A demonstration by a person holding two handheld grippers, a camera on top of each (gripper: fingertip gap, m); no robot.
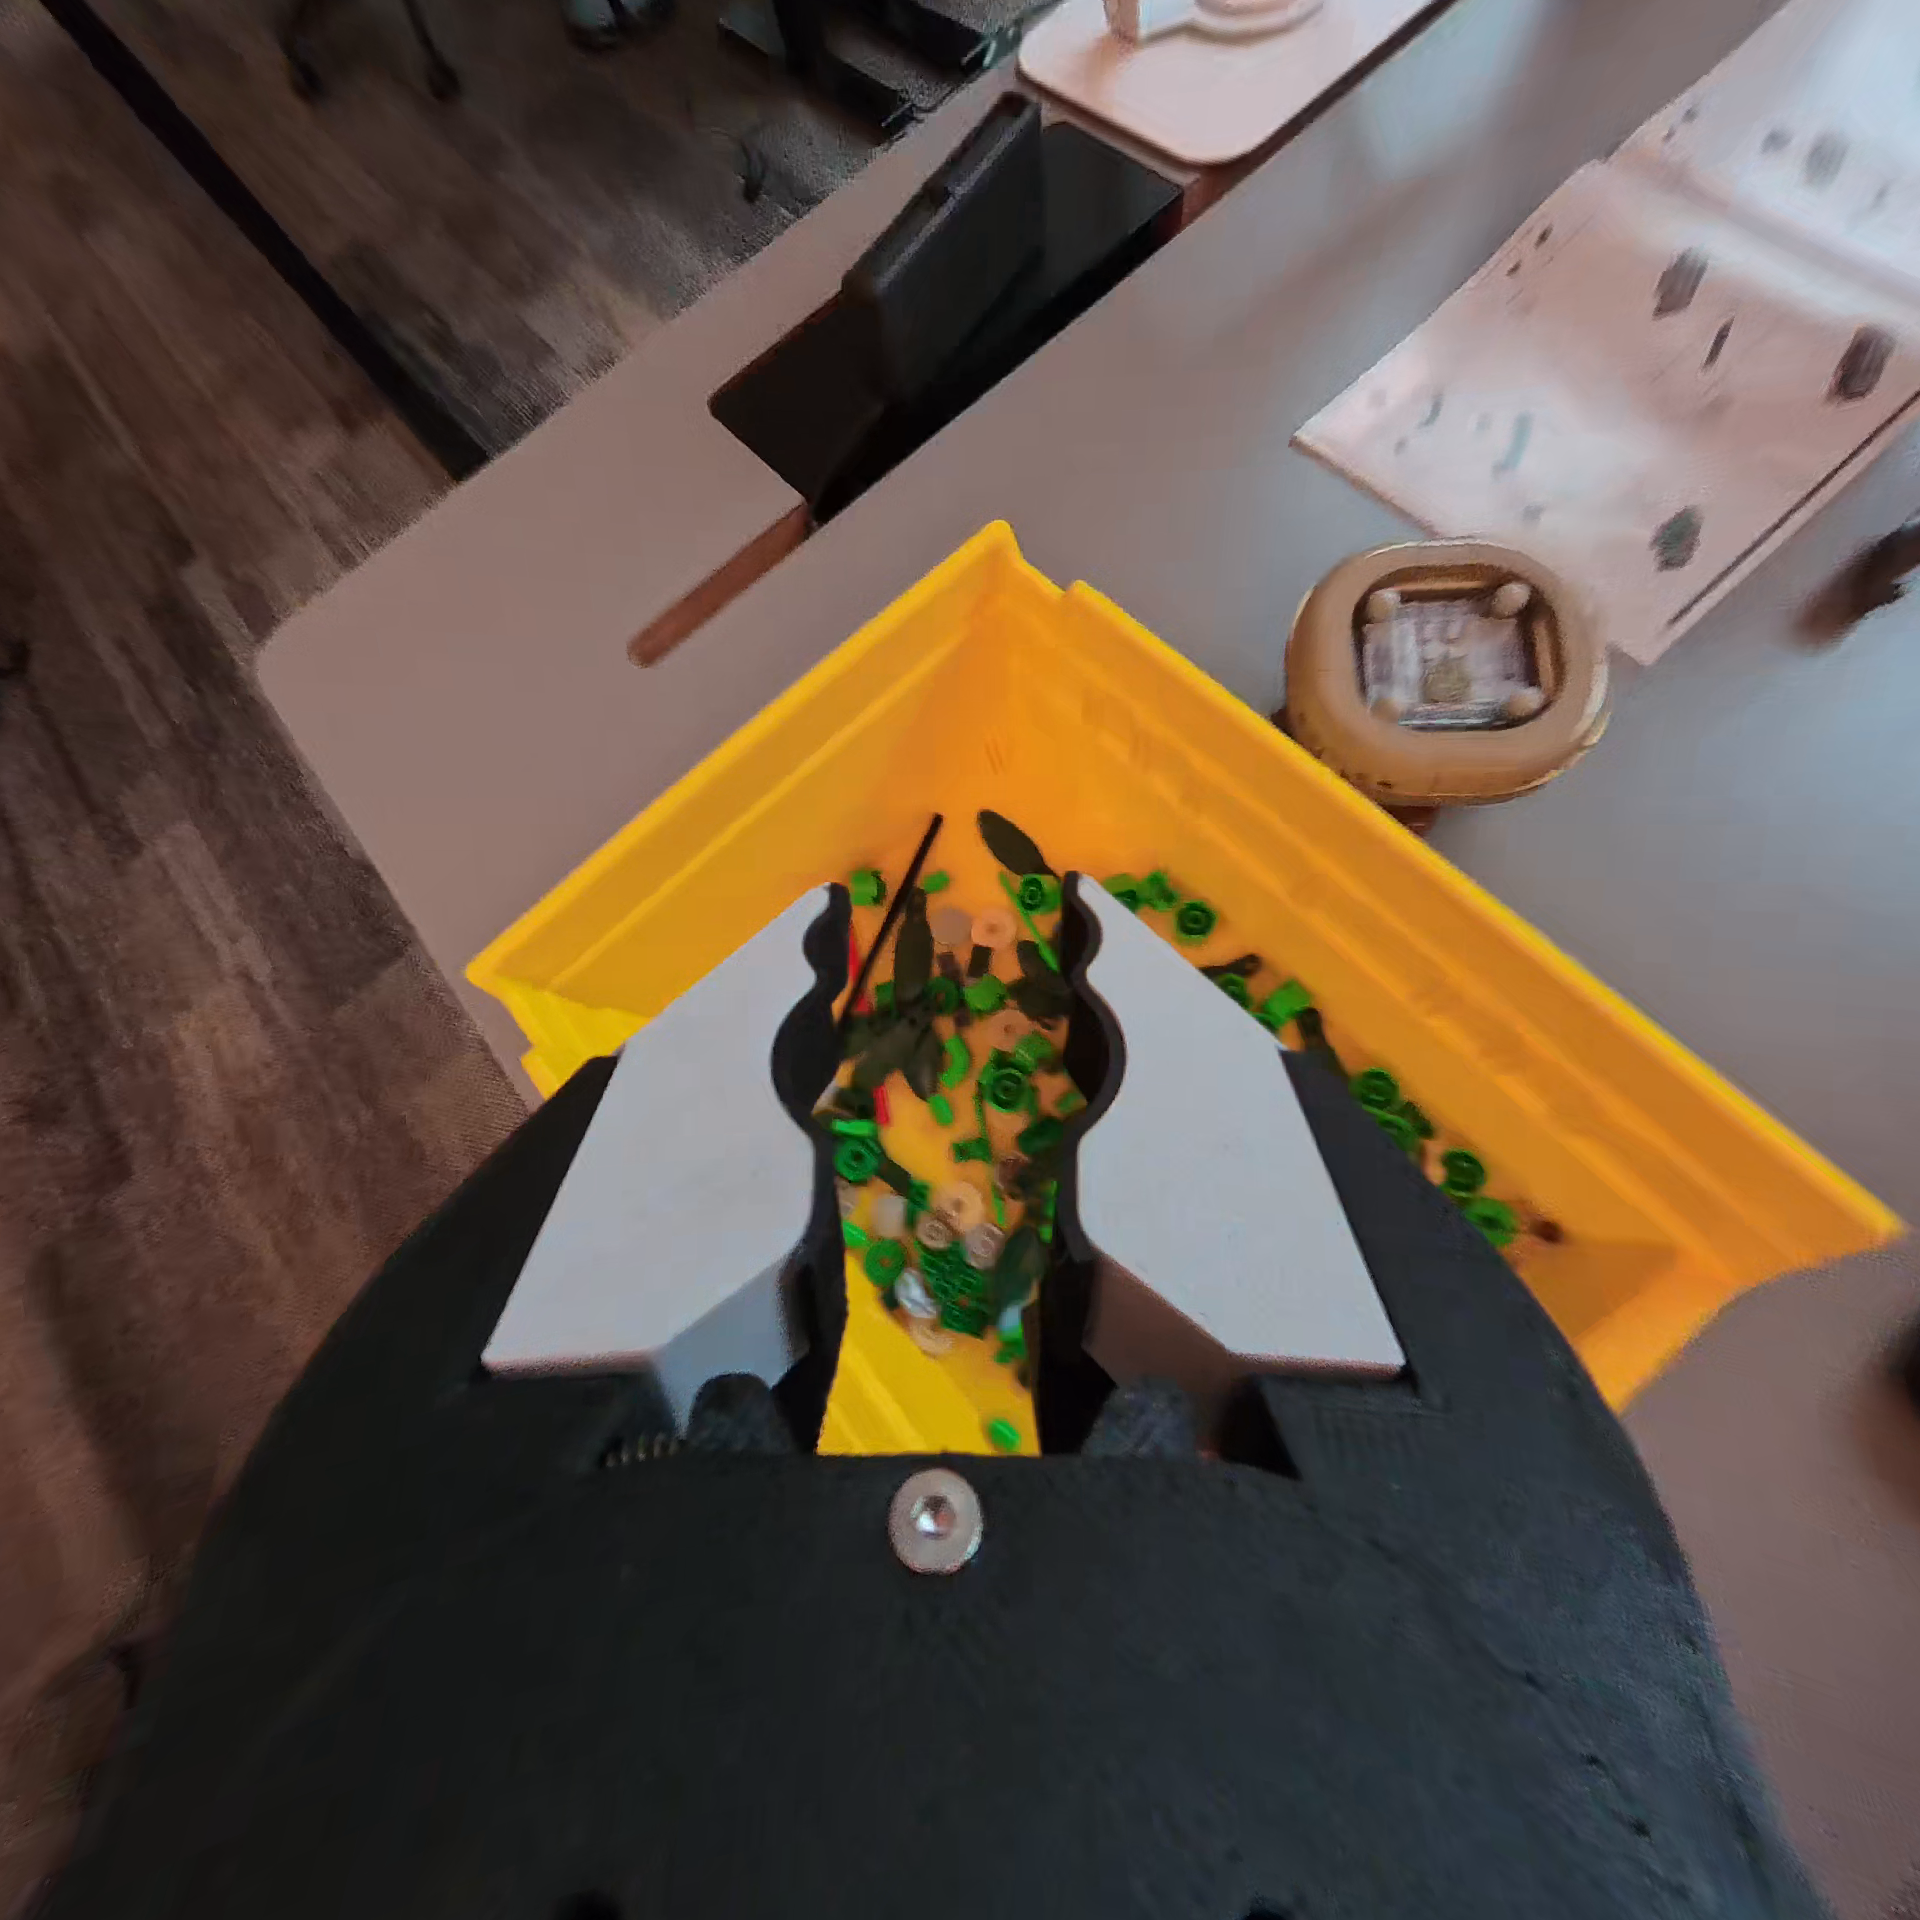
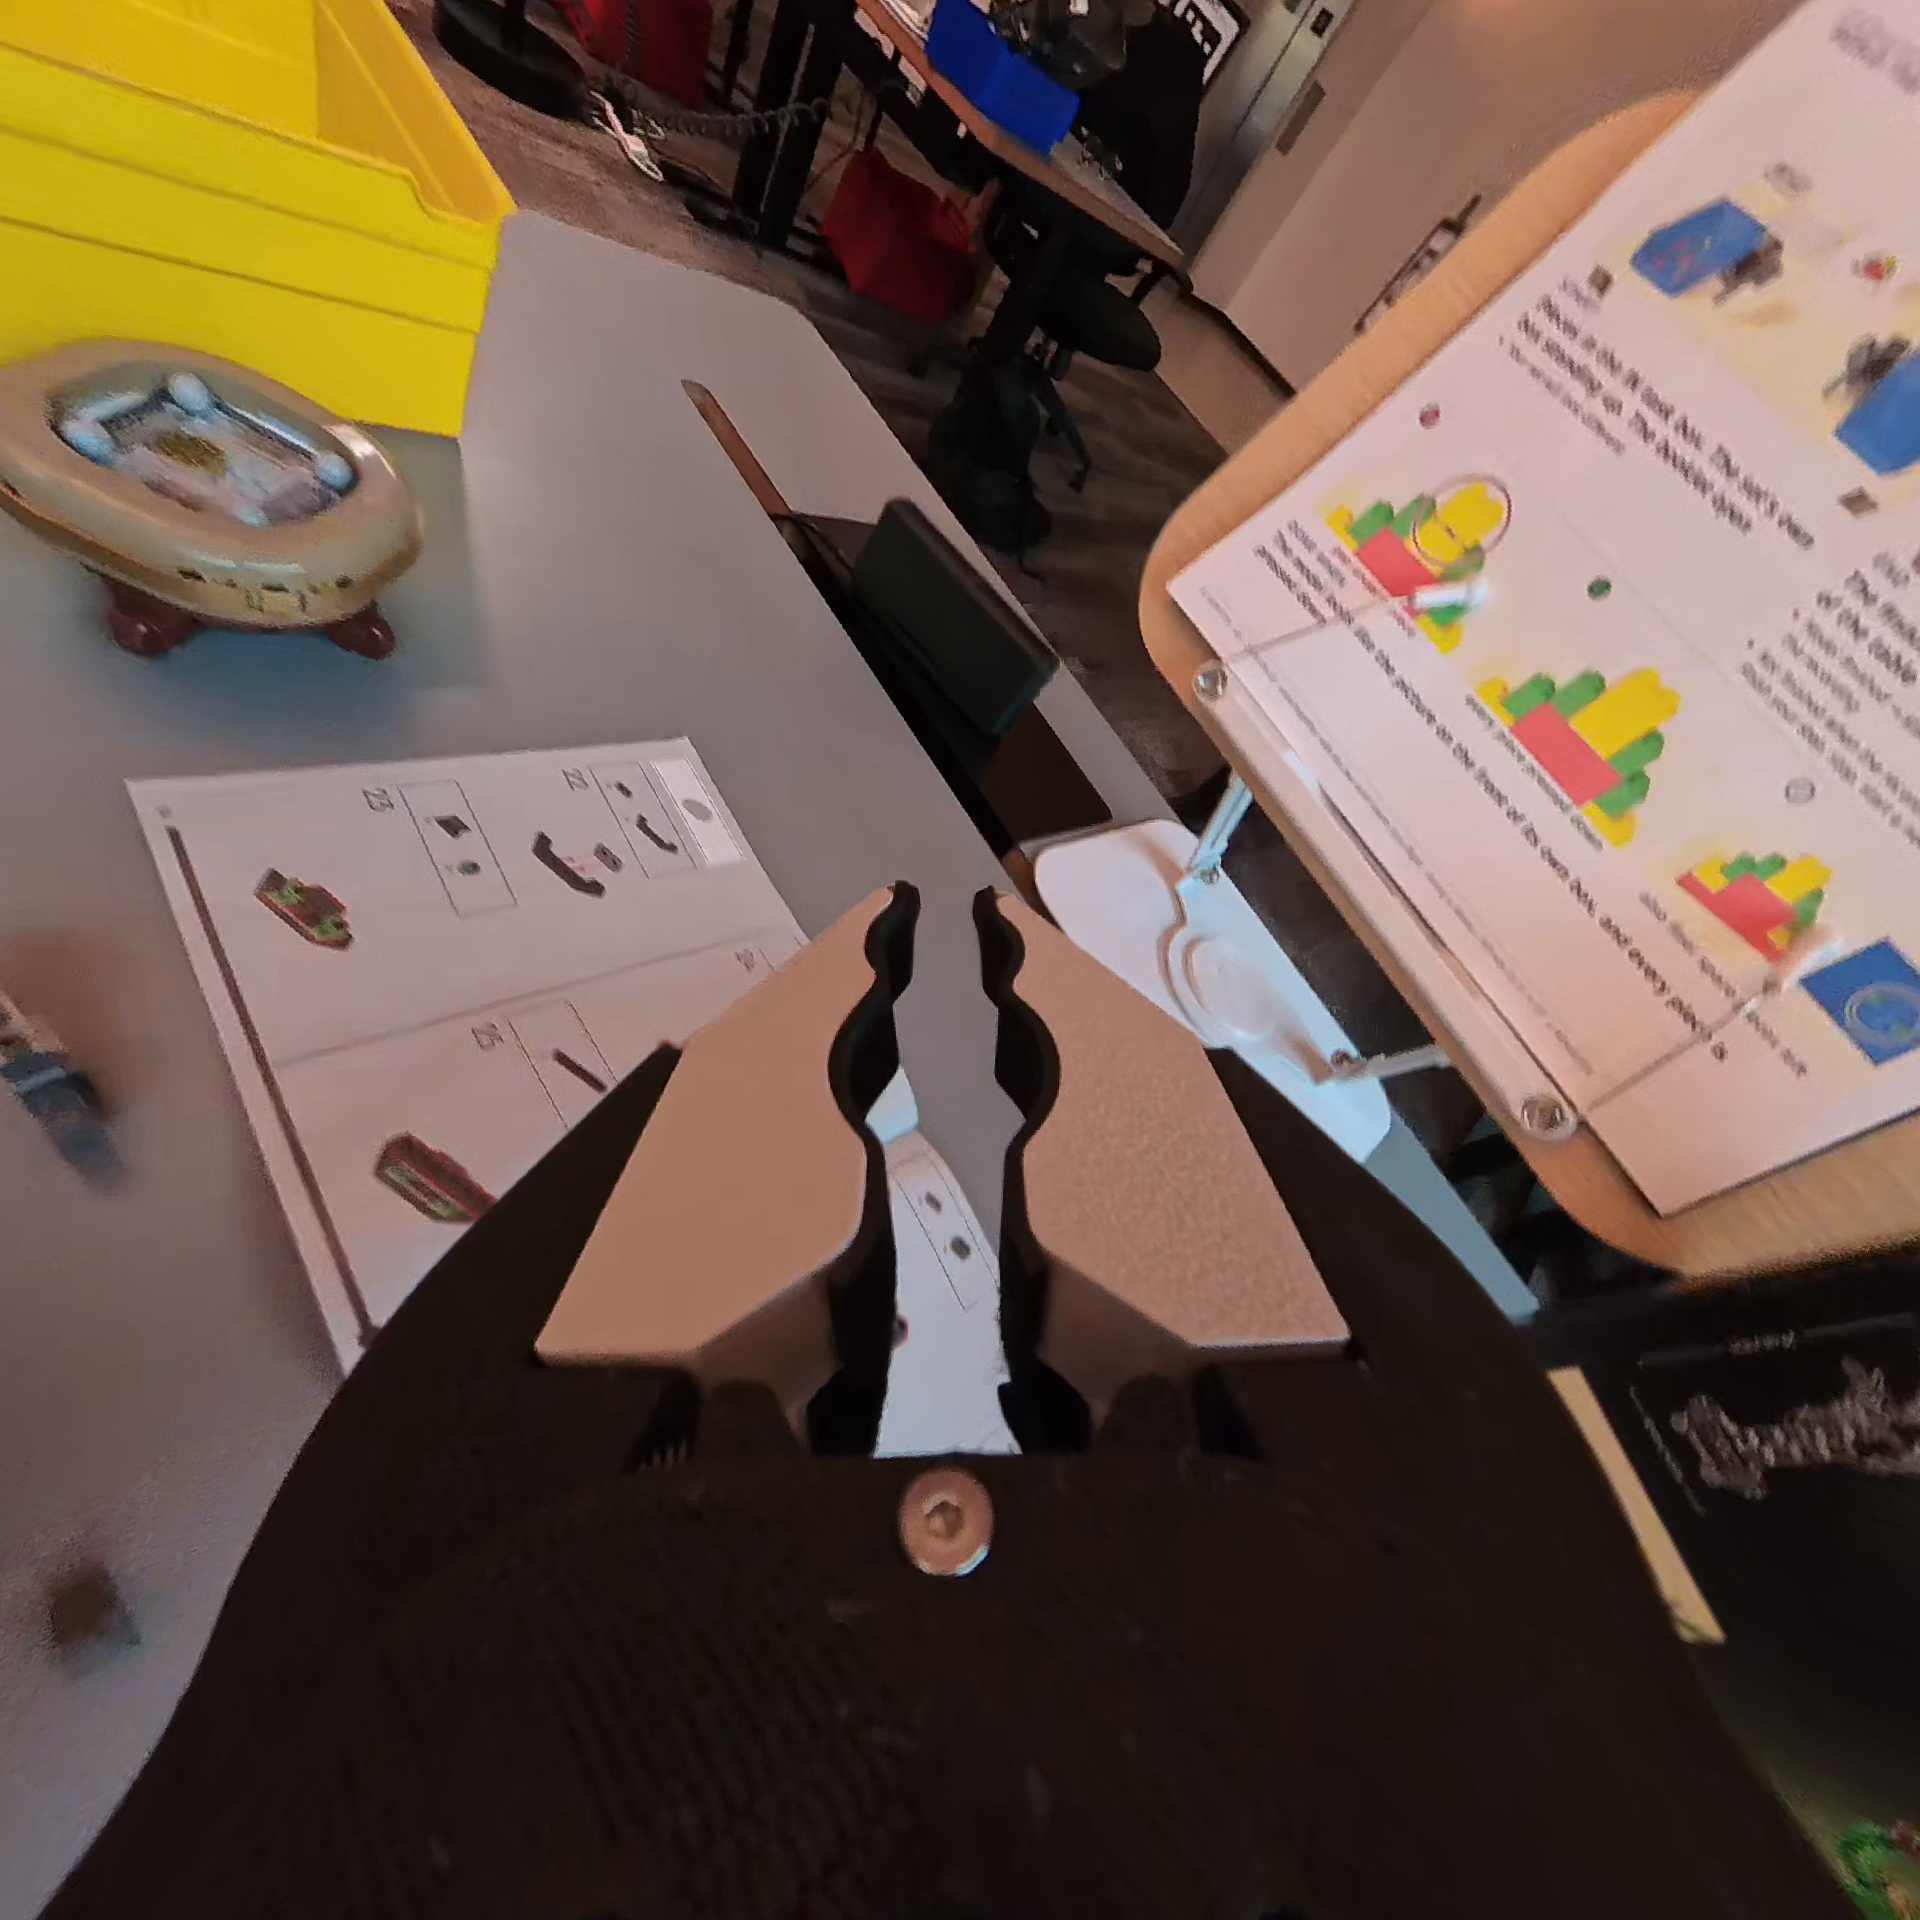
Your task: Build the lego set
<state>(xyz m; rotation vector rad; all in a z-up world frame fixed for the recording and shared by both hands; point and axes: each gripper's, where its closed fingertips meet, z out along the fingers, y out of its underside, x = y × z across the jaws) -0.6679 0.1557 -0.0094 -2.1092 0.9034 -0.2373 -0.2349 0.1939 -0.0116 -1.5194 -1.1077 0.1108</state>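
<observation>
Grey table (image 1: 1195, 436). Left gripper (image 1: 951, 894) parted above yellow bin (image 1: 1299, 831), selecting pieces (image 1: 997, 1081); right gripper (image 2: 945, 899) parted, empty; descent toward 12 o'clock required.

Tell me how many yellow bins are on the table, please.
1. The yellow bin stands on the grey table, under the open left gripper, with small green pieces inside. The right wrist view shows its stepped side beside a tan oval base. Others could be out of view.
</observation>
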